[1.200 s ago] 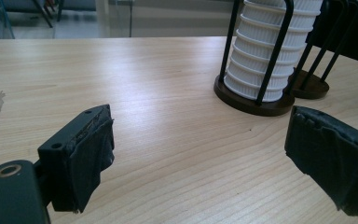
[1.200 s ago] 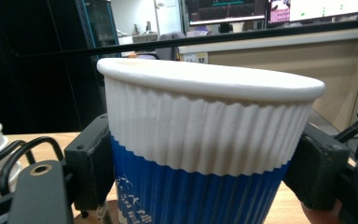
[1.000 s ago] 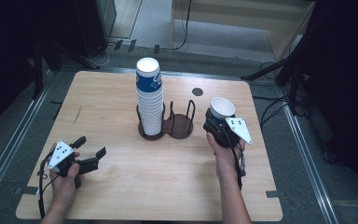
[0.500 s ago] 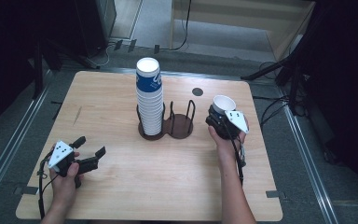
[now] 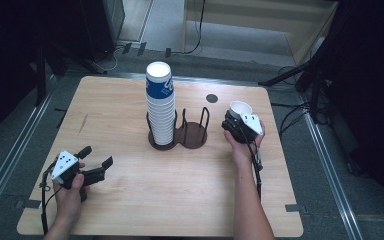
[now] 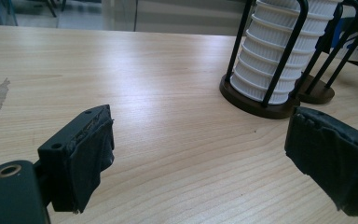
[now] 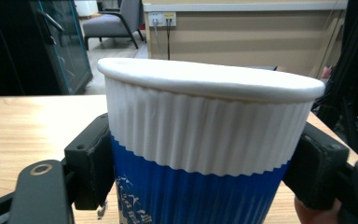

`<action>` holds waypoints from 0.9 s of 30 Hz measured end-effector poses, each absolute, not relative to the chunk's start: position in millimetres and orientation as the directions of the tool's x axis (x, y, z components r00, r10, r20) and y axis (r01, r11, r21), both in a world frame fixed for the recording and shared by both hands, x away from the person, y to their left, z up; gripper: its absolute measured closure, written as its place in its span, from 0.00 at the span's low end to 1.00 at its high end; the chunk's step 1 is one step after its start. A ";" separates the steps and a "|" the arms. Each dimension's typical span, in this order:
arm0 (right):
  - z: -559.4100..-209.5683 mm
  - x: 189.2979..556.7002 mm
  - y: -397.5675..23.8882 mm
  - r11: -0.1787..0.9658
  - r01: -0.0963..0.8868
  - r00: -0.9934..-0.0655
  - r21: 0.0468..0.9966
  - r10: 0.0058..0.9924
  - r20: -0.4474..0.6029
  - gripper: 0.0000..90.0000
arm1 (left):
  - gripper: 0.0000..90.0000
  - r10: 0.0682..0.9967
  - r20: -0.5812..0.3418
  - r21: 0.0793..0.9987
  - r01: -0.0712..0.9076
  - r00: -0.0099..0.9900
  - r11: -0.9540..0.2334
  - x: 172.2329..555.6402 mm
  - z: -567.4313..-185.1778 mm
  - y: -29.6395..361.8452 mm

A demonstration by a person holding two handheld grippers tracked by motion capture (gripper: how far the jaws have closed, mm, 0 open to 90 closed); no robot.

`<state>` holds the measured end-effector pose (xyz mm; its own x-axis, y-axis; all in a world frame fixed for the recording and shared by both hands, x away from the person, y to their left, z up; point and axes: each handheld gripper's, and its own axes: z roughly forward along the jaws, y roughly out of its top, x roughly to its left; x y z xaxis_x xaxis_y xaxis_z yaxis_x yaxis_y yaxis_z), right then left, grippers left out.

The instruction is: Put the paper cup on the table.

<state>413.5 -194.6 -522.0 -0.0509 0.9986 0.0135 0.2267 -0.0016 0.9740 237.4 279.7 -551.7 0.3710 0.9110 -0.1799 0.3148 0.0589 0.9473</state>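
Compared with a second ago, the right gripper [image 5: 236, 121] has carried its paper cup [image 5: 240, 108] lower and slightly further from the person, toward the right edge of the wooden table [image 5: 130, 200], while the left gripper [image 5: 97, 165] has stayed put near the front left corner. The right gripper is clamped on the cup: in the right gripper view the black jaws press both sides of the ribbed white-and-blue cup [image 7: 205, 154], which sits upright with its mouth up; whether anything is inside cannot be seen. The left gripper's jaws stand apart, empty, just above the wood. At the table's centre a dark two-ring cup holder [image 5: 180, 135] stands; its left ring holds a tall stack of nested cups [image 5: 160, 107], its right ring [image 5: 194, 134] is empty. To finish well, the cup should probably be kept level, lowered until its base rests flat, well apart from the holder, and released only then, so the light cup does not tip.
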 end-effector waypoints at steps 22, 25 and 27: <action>-536.7 428.5 -194.7 0.008 0.334 0.027 0.942 0.999 -0.018 0.22 | 0.10 0.910 -0.184 0.946 0.318 0.372 0.062 237.7 -551.7 280.3; -537.0 428.0 -195.2 0.000 0.336 0.031 0.942 0.999 -0.011 0.22 | 0.10 0.910 -0.184 0.946 0.319 0.371 0.061 237.9 -551.7 280.0; -537.0 427.2 -195.6 -0.003 0.337 0.036 0.942 0.999 -0.010 0.22 | 0.10 0.909 -0.184 0.946 0.318 0.373 0.061 238.0 -551.7 279.5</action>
